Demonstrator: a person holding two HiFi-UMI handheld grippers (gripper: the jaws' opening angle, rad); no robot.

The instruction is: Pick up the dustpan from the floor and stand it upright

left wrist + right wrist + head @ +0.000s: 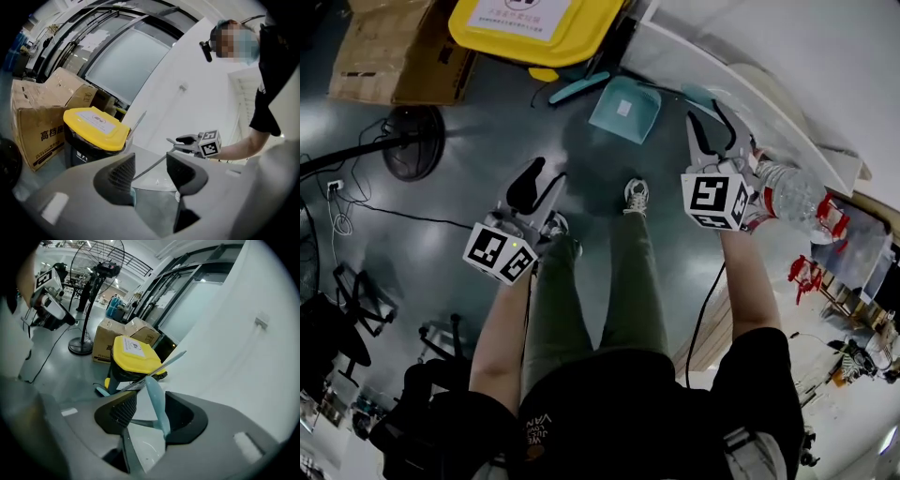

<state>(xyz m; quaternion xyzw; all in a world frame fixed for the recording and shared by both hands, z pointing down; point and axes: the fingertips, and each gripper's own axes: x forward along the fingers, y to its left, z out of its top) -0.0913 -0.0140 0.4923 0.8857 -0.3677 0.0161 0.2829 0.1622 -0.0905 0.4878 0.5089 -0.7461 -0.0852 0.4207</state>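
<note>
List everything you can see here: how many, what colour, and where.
dustpan: one, teal, floor by the white wall
bin: one, black with yellow lid, against the wall
cardboard boxes: at least two, brown, beside the bin
fan: one, black, floor near the boxes
brush: one, teal, floor by the bin
left gripper: one, grey, open and empty, at left
right gripper: one, grey, jaws open around the dustpan's teal handle

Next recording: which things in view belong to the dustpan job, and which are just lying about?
Belongs to the job: dustpan; right gripper, jaws open around it; left gripper, open and empty.
Lying about: yellow-lidded bin; cardboard boxes; fan base; teal brush; water bottle.
</note>
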